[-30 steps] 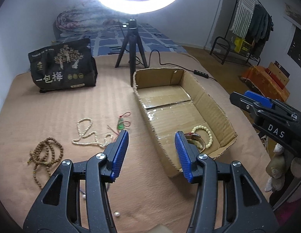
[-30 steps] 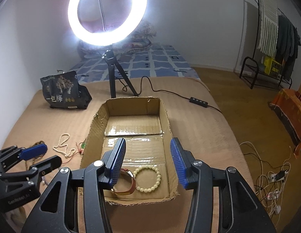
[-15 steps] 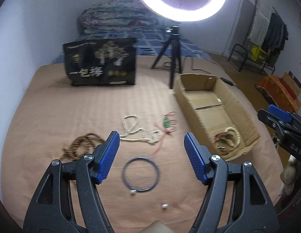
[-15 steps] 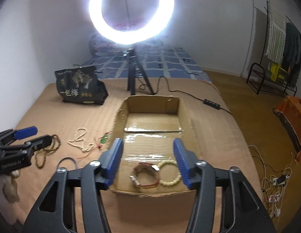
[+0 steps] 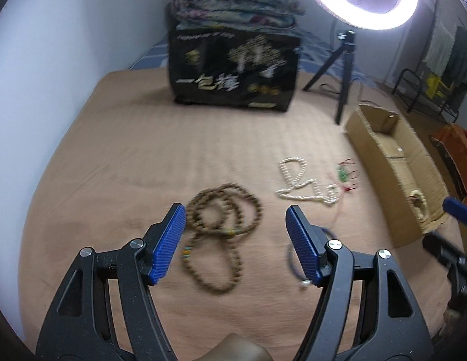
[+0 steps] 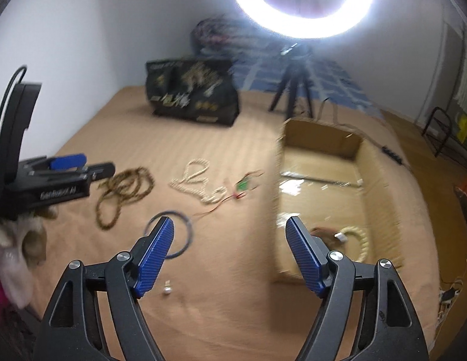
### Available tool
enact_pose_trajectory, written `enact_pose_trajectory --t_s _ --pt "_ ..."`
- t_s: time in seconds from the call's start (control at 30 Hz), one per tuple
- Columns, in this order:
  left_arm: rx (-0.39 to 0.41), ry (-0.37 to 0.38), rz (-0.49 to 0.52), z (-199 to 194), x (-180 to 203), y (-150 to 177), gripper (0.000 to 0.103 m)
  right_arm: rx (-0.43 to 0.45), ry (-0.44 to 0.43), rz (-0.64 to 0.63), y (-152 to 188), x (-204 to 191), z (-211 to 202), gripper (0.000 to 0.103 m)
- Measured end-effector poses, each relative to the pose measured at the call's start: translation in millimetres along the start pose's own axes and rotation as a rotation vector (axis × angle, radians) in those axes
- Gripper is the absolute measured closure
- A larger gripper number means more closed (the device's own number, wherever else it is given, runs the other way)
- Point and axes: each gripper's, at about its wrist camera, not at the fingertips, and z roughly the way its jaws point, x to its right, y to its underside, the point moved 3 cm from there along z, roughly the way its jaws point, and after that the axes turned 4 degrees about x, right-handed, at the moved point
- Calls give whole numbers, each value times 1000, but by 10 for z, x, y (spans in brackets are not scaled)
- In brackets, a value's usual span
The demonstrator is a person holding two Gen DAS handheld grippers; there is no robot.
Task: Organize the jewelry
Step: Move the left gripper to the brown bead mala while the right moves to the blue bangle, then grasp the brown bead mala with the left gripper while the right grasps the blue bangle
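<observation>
My left tongs (image 5: 235, 234) are spread wide and hold nothing; the jaws have just been opening. They hang over the brown wooden bead loops (image 5: 223, 228). My right tongs (image 6: 230, 248) are spread too, with the jaws just opening, and are empty. The thin blue ring (image 6: 180, 234) lies beside them, near the open brown cardboard box's (image 6: 366, 162) wall. The tan bed cover (image 5: 149, 156) has lots of free room.
</observation>
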Motion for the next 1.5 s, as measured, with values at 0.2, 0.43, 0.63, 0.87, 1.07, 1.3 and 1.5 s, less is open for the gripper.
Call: enact_pose_trajectory --t_s 0.2,0.43,0.63,0.87,1.07,1.3,1.5 --pt "-52 -16 -39 152 -295 57 32 -63 -31 -73 134 -370 275 26" --pt "-120 37 -136 359 -545 113 32 -120 -49 -94 238 -568 502 26" --pt "-174 69 -228 582 -695 136 32 -151 -60 -10 244 -474 619 26" --pt "-226 63 -266 820 -749 168 32 -167 -49 23 258 -379 698 25" --pt "-241 101 -258 889 -611 140 28 -182 -61 42 269 -350 786 24" --pt "-241 95 -182 904 -377 128 27 -205 -93 46 291 -413 893 23" --pt "-229 48 -106 931 -250 143 27 -234 -115 57 330 -491 1008 23"
